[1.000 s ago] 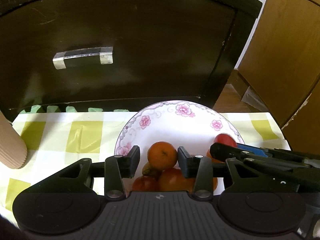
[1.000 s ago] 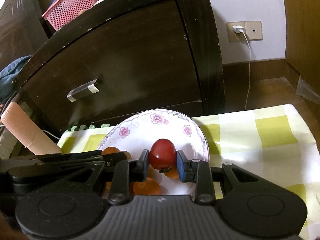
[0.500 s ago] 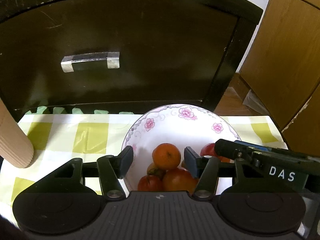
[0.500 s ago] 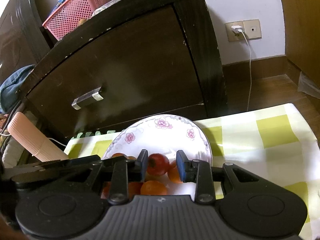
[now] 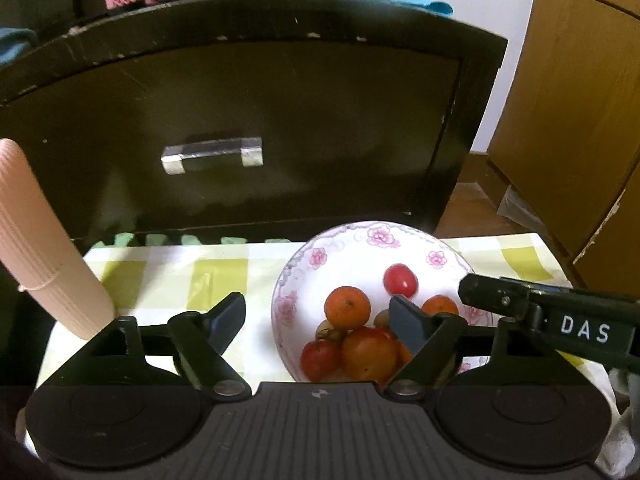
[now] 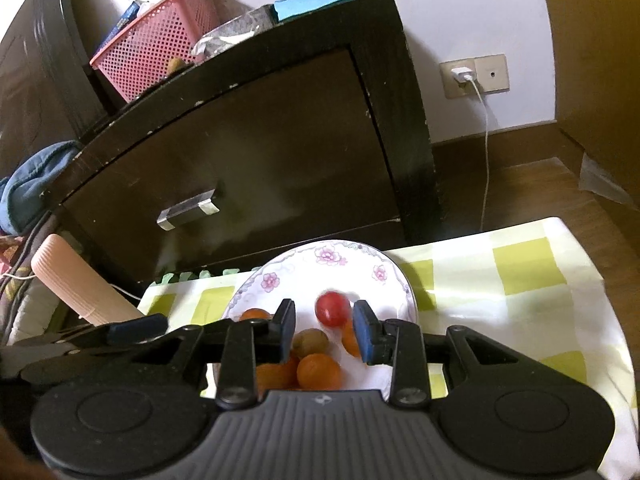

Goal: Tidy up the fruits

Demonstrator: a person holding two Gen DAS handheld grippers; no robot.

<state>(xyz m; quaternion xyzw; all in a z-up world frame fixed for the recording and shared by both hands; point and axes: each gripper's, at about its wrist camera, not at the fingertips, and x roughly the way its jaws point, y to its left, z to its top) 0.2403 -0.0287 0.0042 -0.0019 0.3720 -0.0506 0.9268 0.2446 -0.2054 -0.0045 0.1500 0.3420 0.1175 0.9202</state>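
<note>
A white bowl with pink flowers (image 5: 320, 256) (image 6: 328, 256) sits on the checked cloth and holds several oranges and tomatoes. My left gripper (image 5: 316, 316) hovers above its left half. Its jaws are opening wide and nothing is between them. An orange (image 5: 347, 306) lies in the bowl below them. My right gripper (image 6: 324, 332) is above the bowl's near side, its fingers a narrow gap apart with nothing in it. A red tomato (image 6: 332, 310) (image 5: 400, 280) lies loose in the bowl just beyond its fingertips, blurred. The right gripper's finger (image 5: 480, 292) reaches in from the right.
A dark cabinet with a metal drawer handle (image 5: 212, 156) stands right behind the table. A pink ribbed roll (image 5: 44, 248) leans at the left edge of the yellow-checked cloth (image 6: 520, 272). A pink basket (image 6: 160, 40) sits on the cabinet. A charger cable (image 6: 486, 152) hangs at the wall.
The right gripper has let go of the red tomato, which dropped into the bowl. The left jaws spread wide from around the orange. Both grippers rose and drew back from the bowl.
</note>
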